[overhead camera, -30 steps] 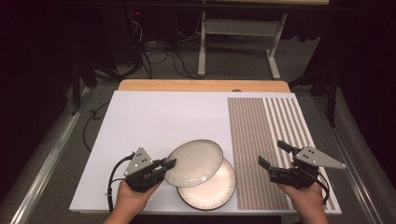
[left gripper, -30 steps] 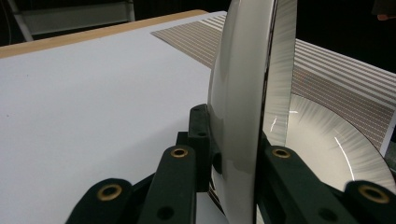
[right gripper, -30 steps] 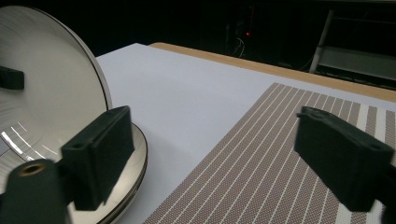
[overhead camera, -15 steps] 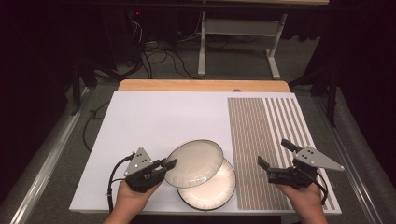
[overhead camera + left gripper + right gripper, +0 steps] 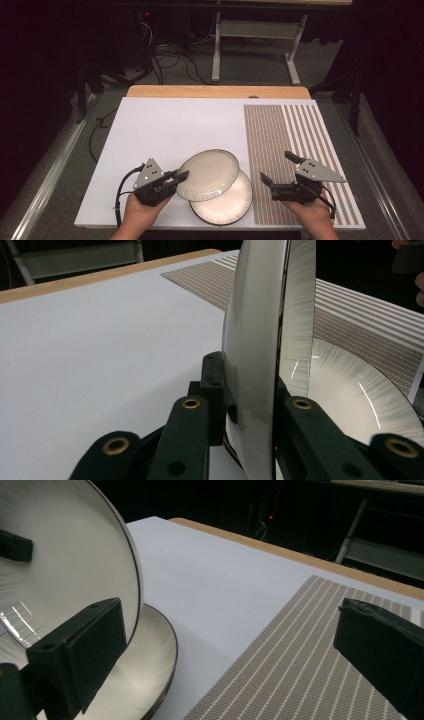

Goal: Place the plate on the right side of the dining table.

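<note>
Two cream plates with dark rims overlap near the front of the white board (image 5: 165,125). The lower plate (image 5: 230,202) (image 5: 350,400) (image 5: 145,675) lies flat. The upper plate (image 5: 207,175) (image 5: 255,340) (image 5: 65,580) is tilted over it, left rim raised. My left gripper (image 5: 172,181) (image 5: 250,410) is shut on that left rim, one jaw on each face. My right gripper (image 5: 277,167) (image 5: 230,650) is open over the left edge of the striped placemat (image 5: 295,145) (image 5: 300,670), just right of the plates, with nothing between its jaws.
The placemat covers the right third of the board. A wooden table edge (image 5: 215,91) runs along the far side. Beyond it are a dark floor, cables and a metal stand (image 5: 255,45). The far left of the board is bare white.
My right gripper has drifted a little left, toward the plates. The left gripper and the plate it holds have stayed put.
</note>
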Available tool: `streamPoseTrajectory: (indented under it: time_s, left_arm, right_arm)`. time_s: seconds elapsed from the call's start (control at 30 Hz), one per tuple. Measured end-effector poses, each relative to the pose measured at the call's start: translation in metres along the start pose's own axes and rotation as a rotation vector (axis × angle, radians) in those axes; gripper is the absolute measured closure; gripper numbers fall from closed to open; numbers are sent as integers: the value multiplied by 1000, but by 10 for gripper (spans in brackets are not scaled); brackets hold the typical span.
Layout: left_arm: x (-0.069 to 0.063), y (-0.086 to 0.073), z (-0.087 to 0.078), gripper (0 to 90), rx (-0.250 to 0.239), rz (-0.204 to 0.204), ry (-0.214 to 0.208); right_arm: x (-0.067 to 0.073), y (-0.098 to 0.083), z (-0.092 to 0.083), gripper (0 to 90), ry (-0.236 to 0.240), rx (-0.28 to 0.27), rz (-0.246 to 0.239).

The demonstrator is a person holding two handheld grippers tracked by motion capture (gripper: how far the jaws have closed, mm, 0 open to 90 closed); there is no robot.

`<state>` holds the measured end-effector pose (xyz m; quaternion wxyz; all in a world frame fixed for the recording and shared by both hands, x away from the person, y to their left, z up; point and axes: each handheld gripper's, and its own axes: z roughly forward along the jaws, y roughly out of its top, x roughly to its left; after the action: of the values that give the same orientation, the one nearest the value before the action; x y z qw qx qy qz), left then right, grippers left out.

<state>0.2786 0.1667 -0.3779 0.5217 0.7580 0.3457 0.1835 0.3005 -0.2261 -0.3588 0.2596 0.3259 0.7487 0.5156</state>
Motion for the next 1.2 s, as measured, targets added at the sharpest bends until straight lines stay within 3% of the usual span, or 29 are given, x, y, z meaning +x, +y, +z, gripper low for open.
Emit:
streamPoseTrajectory:
  time_s: [0.6,0.67,0.97,1.2]
  left_arm:
    - [0,0,0,792,5,5,5]
    - [0,1,0,792,6,9,6]
    - [-1,1,0,791,5,11,8]
    - [-1,1,0,791,7,14,10]
  right_arm:
    - [28,2,30,76,110,66,2]
    - [33,1,36,109,140,76,25]
    - [44,-1,48,180,167,108,43]
    - [46,-3,61,340,194,125,78]
